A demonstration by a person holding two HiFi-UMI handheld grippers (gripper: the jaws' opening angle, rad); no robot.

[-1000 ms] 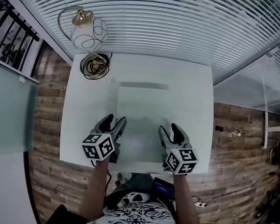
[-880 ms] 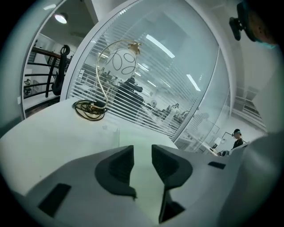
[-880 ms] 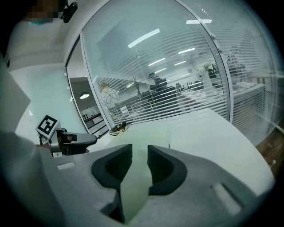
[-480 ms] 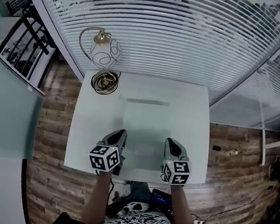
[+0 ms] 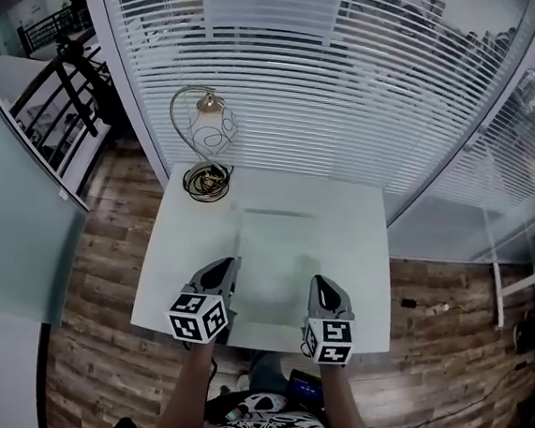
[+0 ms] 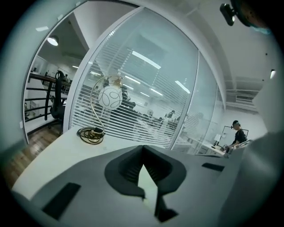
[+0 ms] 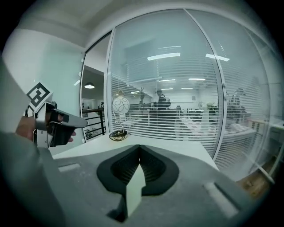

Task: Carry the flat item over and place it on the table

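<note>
Holding the sheet (image 5: 278,247) above the desk (image 5: 177,256), jaws of left gripper (image 5: 226,268) and right gripper (image 5: 323,285) pinching it; next, carry it level.

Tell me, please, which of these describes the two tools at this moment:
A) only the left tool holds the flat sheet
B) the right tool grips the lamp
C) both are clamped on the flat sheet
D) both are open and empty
C: each gripper view shows the jaws closed on a thin pale edge of the flat sheet, and the head view shows the left tool and the right tool at its two sides.
</note>
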